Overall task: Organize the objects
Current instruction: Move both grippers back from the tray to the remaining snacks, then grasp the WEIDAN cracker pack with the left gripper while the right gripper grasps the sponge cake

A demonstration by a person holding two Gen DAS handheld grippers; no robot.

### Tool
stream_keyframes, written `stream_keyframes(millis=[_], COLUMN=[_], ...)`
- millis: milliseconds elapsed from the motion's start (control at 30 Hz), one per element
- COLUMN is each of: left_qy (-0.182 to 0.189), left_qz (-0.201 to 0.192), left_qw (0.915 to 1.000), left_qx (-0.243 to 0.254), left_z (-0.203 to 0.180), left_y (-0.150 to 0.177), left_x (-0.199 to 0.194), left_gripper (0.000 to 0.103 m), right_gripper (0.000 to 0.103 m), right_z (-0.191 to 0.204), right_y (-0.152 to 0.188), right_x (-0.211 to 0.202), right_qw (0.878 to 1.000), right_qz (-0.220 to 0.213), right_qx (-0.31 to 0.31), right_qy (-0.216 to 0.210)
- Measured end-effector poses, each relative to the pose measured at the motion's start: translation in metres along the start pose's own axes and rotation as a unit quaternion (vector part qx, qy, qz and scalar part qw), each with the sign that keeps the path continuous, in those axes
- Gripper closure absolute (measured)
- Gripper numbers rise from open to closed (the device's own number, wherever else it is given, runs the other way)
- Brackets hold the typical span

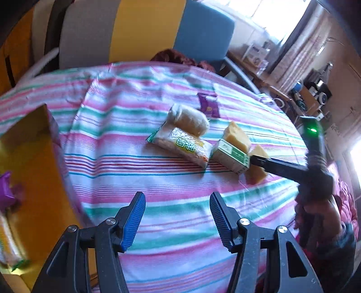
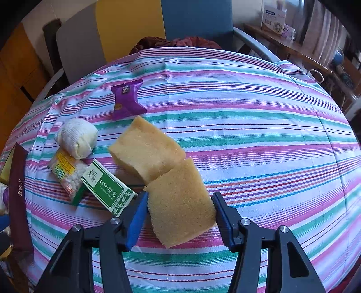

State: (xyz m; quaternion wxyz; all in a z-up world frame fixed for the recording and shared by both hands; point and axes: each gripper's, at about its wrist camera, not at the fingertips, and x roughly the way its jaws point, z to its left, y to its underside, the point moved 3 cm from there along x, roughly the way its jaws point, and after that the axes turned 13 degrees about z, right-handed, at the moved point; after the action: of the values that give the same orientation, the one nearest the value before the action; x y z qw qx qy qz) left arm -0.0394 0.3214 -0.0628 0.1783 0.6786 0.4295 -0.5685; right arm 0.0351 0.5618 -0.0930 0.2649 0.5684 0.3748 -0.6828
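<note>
Two tan sponges lie on the striped tablecloth point(image 2: 270, 126). My right gripper point(image 2: 179, 197) is shut on the near sponge point(image 2: 180, 214), a blue pad against each side. The far sponge point(image 2: 146, 151) touches the near one's top corner. Left of them lie a green-and-white box point(image 2: 106, 187), a clear snack packet point(image 2: 67, 175), a rolled white cloth point(image 2: 77, 137) and a purple packet point(image 2: 127, 99). My left gripper point(image 1: 177, 198) hangs open over bare cloth, nothing between its fingers. Ahead of it are the snack packet point(image 1: 182, 146), the green box point(image 1: 232, 157) and the sponges point(image 1: 239, 137).
An open yellow box point(image 1: 29, 157) stands at the table's left with a purple packet point(image 1: 6, 191) inside; its dark maroon side point(image 2: 19, 198) shows in the right wrist view. Grey and blue chairs point(image 2: 196, 20) stand behind the table. A hand point(image 1: 320, 214) holds the right gripper.
</note>
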Motion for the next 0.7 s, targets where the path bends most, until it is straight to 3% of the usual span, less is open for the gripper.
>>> stream_keyframes(millis=[367,567,700], left_qy=[-0.001,-0.001,-0.018], left_qz=[0.043,0.050,0.043], left_qw=[0.9952,0.9891,0.9885], left_qx=[-0.089,-0.139,-0.144], left_z=[0.000,0.000,-0.007], left_y=[-0.062,-0.081,-0.093], left_x=[0.057,0.076,0.082], left_gripper=[0.044,0.043,0.039], right_gripper=[0.041,0.038,0.036], right_z=[-0.005,-0.008,-0.009], right_y=[-0.002,-0.005,-0.006], right_x=[0.001,0.002,0.003], right_qw=[1.000,1.000,1.000], right_qz=[0.008,0.011,0.012], right_qx=[0.008,0.014,0.017], right_qy=[-0.003,-0.010,-0.011])
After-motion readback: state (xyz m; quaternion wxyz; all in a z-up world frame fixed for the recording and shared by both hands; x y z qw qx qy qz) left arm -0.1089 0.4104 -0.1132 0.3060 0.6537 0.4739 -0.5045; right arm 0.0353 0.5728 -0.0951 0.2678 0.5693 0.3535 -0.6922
